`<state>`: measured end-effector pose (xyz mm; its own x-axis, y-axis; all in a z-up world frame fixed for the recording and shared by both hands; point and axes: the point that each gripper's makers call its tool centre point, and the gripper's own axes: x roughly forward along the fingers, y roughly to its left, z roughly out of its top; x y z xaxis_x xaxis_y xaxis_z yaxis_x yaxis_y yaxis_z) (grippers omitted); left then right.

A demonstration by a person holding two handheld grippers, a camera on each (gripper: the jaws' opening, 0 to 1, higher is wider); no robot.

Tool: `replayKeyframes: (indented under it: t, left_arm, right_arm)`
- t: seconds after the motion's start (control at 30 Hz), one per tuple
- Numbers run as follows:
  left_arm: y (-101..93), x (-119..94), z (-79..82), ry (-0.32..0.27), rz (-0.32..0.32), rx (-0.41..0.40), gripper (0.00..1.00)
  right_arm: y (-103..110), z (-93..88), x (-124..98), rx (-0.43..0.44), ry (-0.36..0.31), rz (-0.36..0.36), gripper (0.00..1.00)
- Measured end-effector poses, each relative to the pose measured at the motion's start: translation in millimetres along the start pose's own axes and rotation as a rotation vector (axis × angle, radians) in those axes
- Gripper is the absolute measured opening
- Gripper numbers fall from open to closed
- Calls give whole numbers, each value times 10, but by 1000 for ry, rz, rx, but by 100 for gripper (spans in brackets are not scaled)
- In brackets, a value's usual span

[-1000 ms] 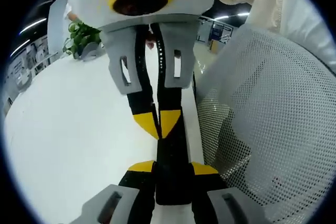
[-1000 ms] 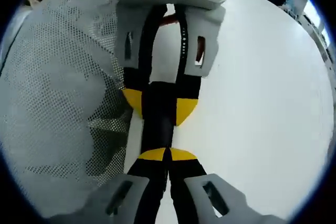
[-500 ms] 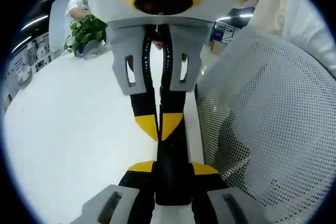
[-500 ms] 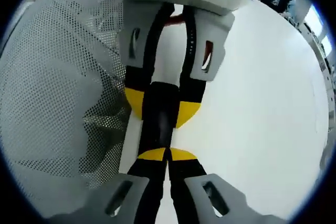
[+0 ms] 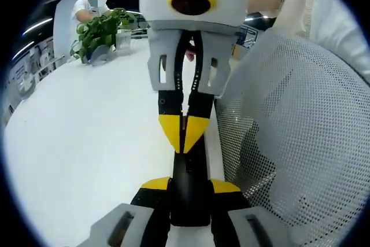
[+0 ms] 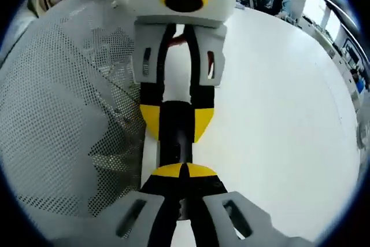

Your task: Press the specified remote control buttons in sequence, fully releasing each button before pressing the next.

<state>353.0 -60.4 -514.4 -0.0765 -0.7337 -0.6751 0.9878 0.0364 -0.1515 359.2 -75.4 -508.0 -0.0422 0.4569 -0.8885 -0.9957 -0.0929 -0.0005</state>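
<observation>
the white table (image 5: 75,143) carries everything and runs back to a potted plant (image 5: 101,30) at its far edge. a white mesh chair back (image 5: 295,137) stands against the table edge, on the right of the left gripper view and on the left of the right gripper view (image 6: 58,114). a person's sleeve (image 5: 312,4) shows above the chair back.

the black remote (image 5: 188,192) lies on the table beside the chair back, between the two tools, which face each other along it.

the left tool (image 5: 188,186) has its jaws spread, one on each side of the remote, pinching its near end. the right tool (image 6: 185,170) has its yellow tips pressed together, resting on the remote's top face (image 6: 176,137).
</observation>
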Motion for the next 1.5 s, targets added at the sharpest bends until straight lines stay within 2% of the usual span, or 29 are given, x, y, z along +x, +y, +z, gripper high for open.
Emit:
replayKeyframes:
  t: [0.13,0.17,0.2,0.23,0.4,0.53,0.63,0.7,0.83,0.87,0.97,1.07,1.17,1.2,1.5]
  left_arm:
    - [-1,-1,1,-1,0,1,25]
    - [-1,-1,1,-2,0,-1,25]
    - [0,-1,-1,-3,0,-1,25]
    - [2,-1,-2,-3,0,3,25]
    - [0,-2,-2,-5,0,0,25]
    - [-1,-3,-3,-14,-3,-14,25]
    - [-1,-4,-1,-18,-5,-30,25]
    - [-5,-2,-4,-14,-3,-16,25]
    - [-10,-2,-4,-11,-2,-7,25]
    - [-11,-2,-2,-11,-2,-6,25]
    - [-12,-3,-1,-10,-2,-8,25]
    - [-7,-2,-5,-10,-3,-8,25]
    - [-6,-2,-4,-10,-3,-8,25]
    - [-6,-2,-2,-11,-2,-7,25]
    - [-3,-2,-1,-9,-3,-7,25]
  right_arm:
    - [51,95,18,-14,-27,11,0]
    - [44,95,43,-12,-18,17,0]
    - [47,39,54,-16,22,19,0]
    - [43,93,63,-45,-3,24,0]
    - [48,80,63,-40,52,30,0]
    - [66,67,69,-160,153,0,0]
    - [87,66,80,-222,160,-14,0]
    - [74,56,68,-205,139,-19,0]
    - [57,71,54,-20,44,-20,0]
    - [55,68,52,-14,28,-16,0]
    - [66,67,48,-26,25,-27,0]
    - [46,117,55,-99,29,-50,0]
    - [62,142,96,-94,43,-30,0]
    - [63,127,86,-165,81,-13,0]
    - [69,118,107,-156,162,-27,0]
